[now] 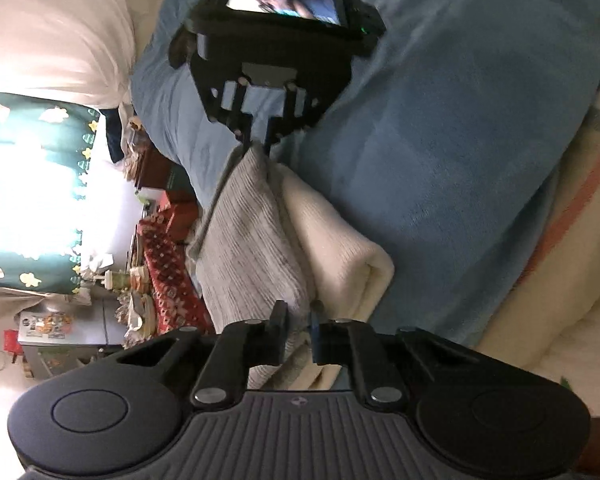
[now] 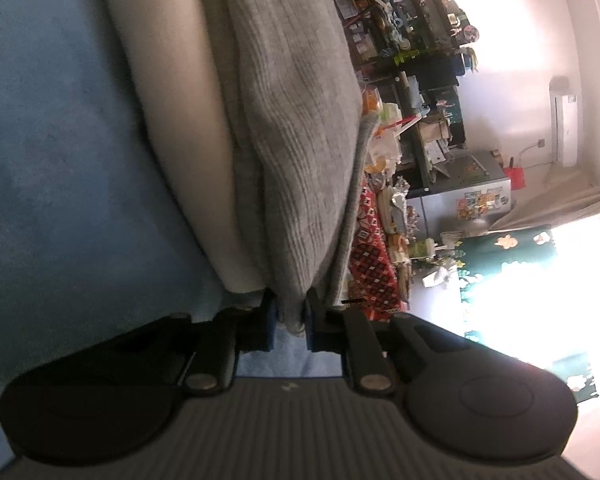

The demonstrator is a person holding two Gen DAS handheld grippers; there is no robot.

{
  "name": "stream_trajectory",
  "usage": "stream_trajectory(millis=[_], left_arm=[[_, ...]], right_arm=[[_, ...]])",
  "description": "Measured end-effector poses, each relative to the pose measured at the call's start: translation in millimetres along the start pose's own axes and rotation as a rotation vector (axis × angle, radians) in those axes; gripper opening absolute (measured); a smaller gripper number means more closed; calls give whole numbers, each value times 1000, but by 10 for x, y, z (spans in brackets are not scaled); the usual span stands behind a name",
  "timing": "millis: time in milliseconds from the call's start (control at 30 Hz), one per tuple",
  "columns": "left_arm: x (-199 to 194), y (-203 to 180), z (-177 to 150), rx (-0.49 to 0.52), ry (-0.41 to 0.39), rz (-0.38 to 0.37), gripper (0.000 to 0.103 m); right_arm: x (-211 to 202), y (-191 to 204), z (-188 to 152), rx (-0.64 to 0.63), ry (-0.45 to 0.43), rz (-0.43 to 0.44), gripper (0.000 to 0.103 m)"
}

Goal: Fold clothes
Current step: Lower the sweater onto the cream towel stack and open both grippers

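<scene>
Item: grey knit (image 1: 244,236), ribbed, doubled over, with a cream layer (image 1: 340,248) lying against it; whether the cream is a second garment or the knit's inner face cannot be told. Location: held taut between the two grippers, just above a blue blanket (image 1: 460,140) on a bed or sofa; in the left wrist view the cream fold appears to touch the blanket.

Left gripper (image 1: 299,326): jaws nearly closed, pinching the near end of the cloth, which passes between the pads.

Right gripper (image 2: 290,322): jaws nearly closed on the opposite end, a narrow bunch of grey knit clamped between the blue pads (image 2: 270,326). It also shows at the far end of the cloth in the left wrist view (image 1: 258,146).

Step in hand: judged to be mid-fold, with both ends gripped and the piece already doubled along its length.

Next move calls for: lowering the cloth flat onto the blanket with both ends kept level and the edges aligned, then letting go only once it rests. Uneven tension would probably skew the fold.

Surroundings: cream striped blanket (image 1: 572,200) beside the blue one; red patterned cloth (image 2: 374,264) on a cluttered table; green flowered curtain (image 1: 32,128) at a bright window.
</scene>
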State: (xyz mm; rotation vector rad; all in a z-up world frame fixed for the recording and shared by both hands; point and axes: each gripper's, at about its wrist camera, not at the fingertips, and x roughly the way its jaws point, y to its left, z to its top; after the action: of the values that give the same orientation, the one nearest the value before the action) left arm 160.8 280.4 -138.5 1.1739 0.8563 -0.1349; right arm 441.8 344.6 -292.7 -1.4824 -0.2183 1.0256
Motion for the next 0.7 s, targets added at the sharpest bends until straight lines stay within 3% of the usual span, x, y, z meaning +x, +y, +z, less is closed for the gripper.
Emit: stream_trajectory(millis=[167,300,400,600,700], left_arm=[[-159,225,-52,-146,-77,-51,9],[-59,129,-104,-149,-67,-88,9],[-46,68,-109,-155,-71,-87,9],[-101,120,-100,-124,-82,-22,9],[-46,153,-108,-180,-73,-53,9]], right_arm=[[-51,-81,-116,10,-3,-12,12],[12,165,-55,-59,5,29,12],[53,261,-66,-36,9,23,12],[66,150,-42,34,16,-43,12],[64,202,-12,5,20,-23,14]])
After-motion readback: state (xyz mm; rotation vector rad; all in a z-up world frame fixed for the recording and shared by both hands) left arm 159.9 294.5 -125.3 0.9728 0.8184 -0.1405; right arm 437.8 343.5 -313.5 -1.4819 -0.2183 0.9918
